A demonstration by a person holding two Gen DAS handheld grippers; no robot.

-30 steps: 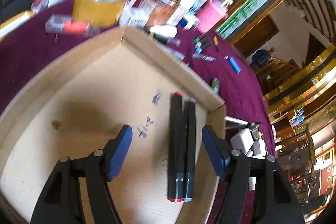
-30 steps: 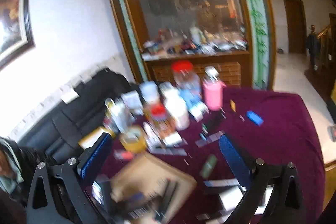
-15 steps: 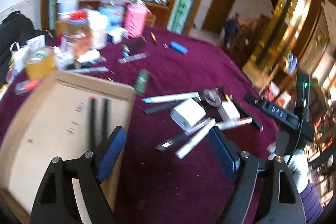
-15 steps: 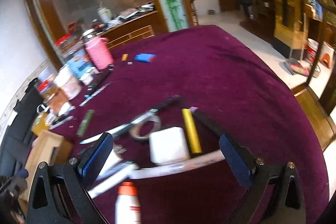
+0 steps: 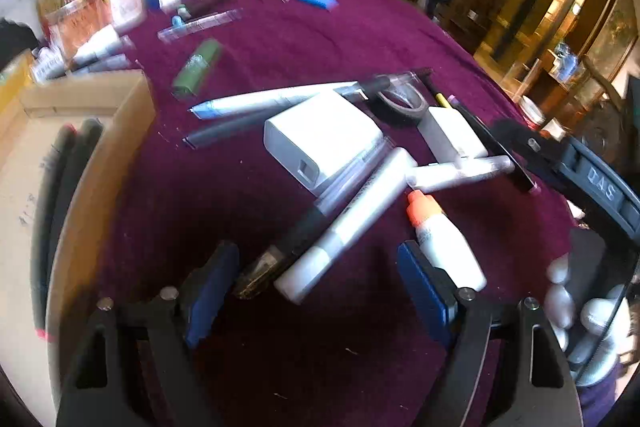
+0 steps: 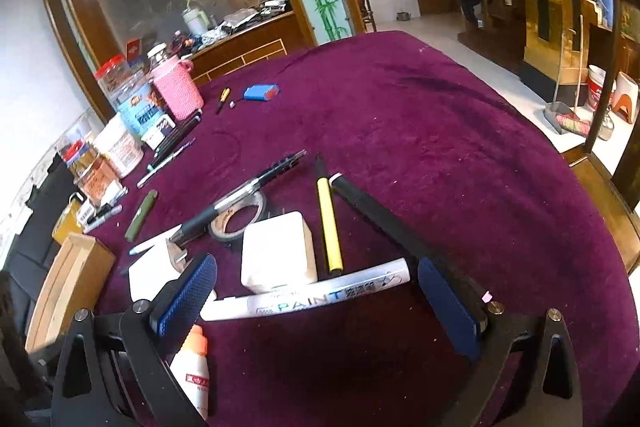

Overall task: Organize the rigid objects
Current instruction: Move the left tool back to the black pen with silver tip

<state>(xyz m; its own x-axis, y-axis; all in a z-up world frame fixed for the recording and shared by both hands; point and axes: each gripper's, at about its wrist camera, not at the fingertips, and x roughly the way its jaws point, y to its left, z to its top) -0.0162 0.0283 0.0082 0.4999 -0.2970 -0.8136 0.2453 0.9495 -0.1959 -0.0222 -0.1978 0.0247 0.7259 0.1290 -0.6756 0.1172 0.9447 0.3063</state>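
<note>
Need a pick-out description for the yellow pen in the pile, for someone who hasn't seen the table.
On the purple tablecloth, find the clutter pile in front of the right gripper. Just right of the white cube charger lies the yellow pen, pointing away from the camera, with a long black marker on its other side. It is the only bright yellow stick in the pile.

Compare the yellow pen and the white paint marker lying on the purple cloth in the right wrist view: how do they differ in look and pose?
The yellow pen is slim and plain yellow; the white paint marker is thicker, with PAINT printed on its barrel. The pen runs away from the camera, while the marker lies crosswise between the open right gripper fingers. The marker lies right at the white block; the pen lies beside it. Both rest flat on the purple cloth.
</note>
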